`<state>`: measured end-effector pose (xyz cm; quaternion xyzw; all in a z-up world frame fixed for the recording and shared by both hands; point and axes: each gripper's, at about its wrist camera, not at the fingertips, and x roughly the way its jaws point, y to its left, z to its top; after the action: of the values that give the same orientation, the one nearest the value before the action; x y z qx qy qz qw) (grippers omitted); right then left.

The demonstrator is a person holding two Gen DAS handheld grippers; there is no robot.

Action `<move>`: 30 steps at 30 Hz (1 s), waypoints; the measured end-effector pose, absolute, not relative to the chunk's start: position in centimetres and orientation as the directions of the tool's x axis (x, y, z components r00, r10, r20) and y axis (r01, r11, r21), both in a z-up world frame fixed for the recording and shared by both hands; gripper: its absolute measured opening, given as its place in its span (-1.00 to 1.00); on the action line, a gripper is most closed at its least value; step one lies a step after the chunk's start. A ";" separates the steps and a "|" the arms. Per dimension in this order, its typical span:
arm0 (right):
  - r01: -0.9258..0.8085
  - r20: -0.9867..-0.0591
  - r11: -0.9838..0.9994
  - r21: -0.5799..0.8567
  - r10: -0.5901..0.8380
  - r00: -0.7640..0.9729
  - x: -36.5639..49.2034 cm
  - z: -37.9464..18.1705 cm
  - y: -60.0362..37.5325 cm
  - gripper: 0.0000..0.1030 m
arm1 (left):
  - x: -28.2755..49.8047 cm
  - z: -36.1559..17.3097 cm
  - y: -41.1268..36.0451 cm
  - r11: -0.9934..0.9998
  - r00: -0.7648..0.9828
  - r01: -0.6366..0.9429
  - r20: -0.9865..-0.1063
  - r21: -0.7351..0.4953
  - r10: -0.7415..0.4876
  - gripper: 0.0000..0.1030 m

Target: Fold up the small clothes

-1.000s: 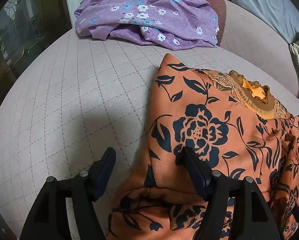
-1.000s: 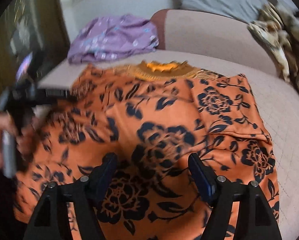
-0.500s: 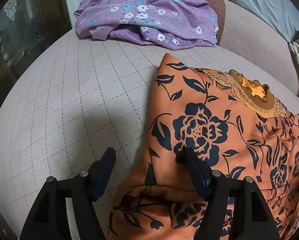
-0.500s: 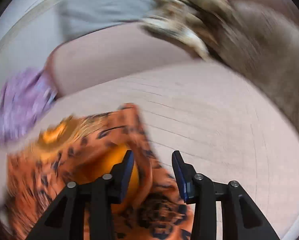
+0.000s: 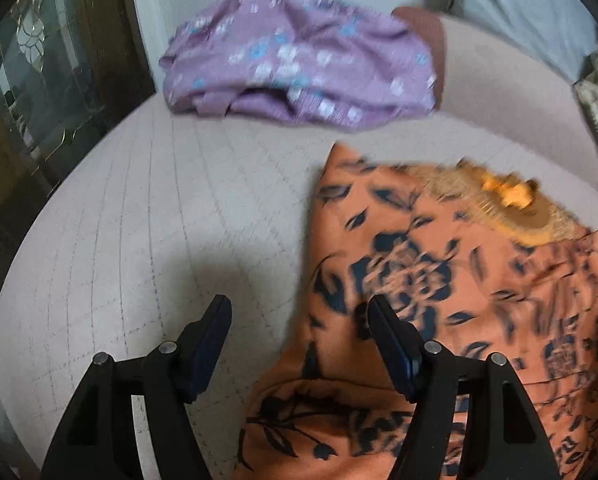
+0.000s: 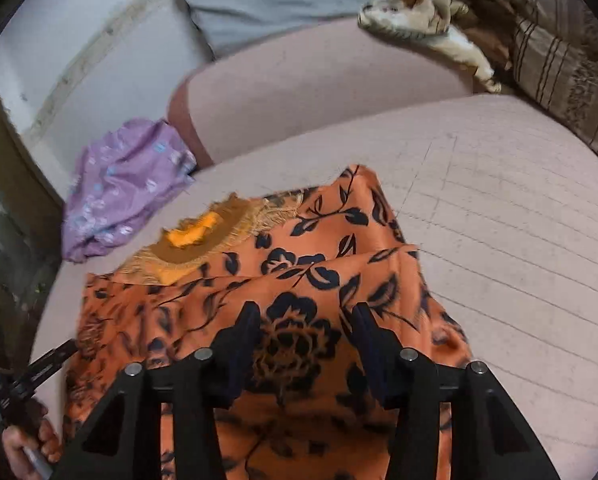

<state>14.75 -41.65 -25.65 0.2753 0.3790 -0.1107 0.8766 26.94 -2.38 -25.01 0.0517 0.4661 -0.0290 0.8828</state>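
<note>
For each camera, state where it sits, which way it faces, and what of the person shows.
Left wrist: rides the left gripper, looking forward and down over the sofa seat at the orange floral garment; only its own fingers show.
Right wrist: rides the right gripper, angled down at that garment; the person's left hand shows.
Shared: garment, purple floral cloth, seat.

No text, label, brand or number can be read in either view — only printed flower patterns on cloth.
</note>
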 end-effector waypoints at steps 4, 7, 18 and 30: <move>0.460 -0.823 0.820 0.341 0.024 0.568 17.7 -29.3 -42.2 -0.04 | 27.7 -25.6 -2.1 0.995 0.526 0.094 -0.851 0.040 -0.016 0.41; 0.408 -0.806 0.856 0.319 0.018 0.592 18.4 -27.0 -40.9 -0.01 | 27.4 -24.2 -2.0 0.993 0.563 0.115 -0.822 -0.024 -0.085 0.41; 0.228 -0.772 0.895 0.384 0.176 0.610 21.4 -27.6 -34.4 -0.01 | 28.2 -26.0 -3.8 0.984 0.518 0.174 -0.853 0.030 -0.066 0.52; 0.253 -0.788 0.866 0.432 0.225 0.573 10.9 -27.1 -38.0 -0.03 | 26.2 -25.9 -3.6 0.981 0.551 0.181 -0.834 0.071 -0.041 0.52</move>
<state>10.88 -37.97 -27.12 0.2588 0.4619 -0.0081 0.8483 26.22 -3.64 -25.92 0.0745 0.4696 -0.0633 0.8774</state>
